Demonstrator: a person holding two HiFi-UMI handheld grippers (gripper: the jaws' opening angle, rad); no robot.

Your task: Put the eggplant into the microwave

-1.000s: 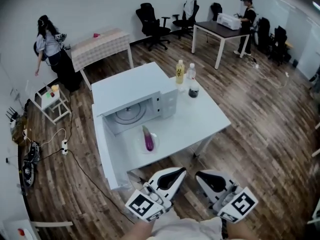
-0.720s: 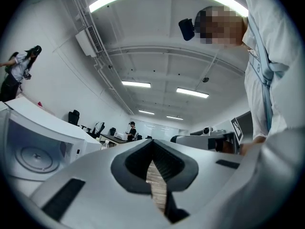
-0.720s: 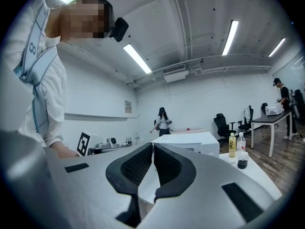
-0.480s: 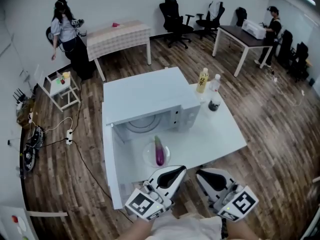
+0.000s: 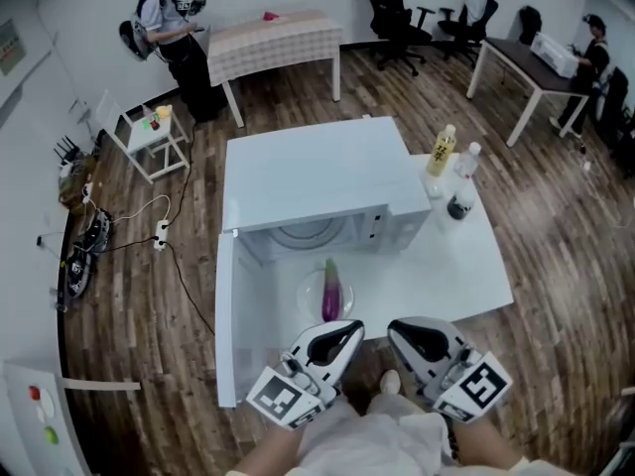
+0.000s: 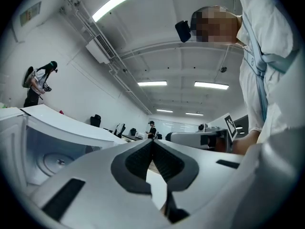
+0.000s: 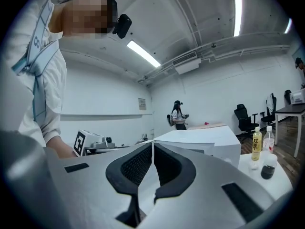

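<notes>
A purple eggplant (image 5: 330,293) with a green stem lies on a small clear plate (image 5: 310,296) on the white table (image 5: 437,266), just in front of the white microwave (image 5: 317,181). The microwave door (image 5: 226,320) hangs open to the left, and the glass turntable (image 5: 306,233) shows inside. My left gripper (image 5: 354,327) and right gripper (image 5: 393,329) hover side by side near the table's front edge, both shut and empty, a short way in front of the eggplant. In the left gripper view the left gripper (image 6: 152,140) has its jaws closed together; in the right gripper view the right gripper (image 7: 152,143) does too.
A yellow bottle (image 5: 441,151), a clear bottle (image 5: 466,159) and a dark jar (image 5: 458,206) stand at the table's far right corner. A checkered table (image 5: 273,38), a small side table (image 5: 149,132), office chairs (image 5: 397,18) and two people (image 5: 169,28) lie beyond. Cables (image 5: 149,231) run across the floor at left.
The microwave, table and eggplant have drawn nearer and lower in the head view, and the room has shifted right. Both grippers keep their place at the bottom, still shut.
</notes>
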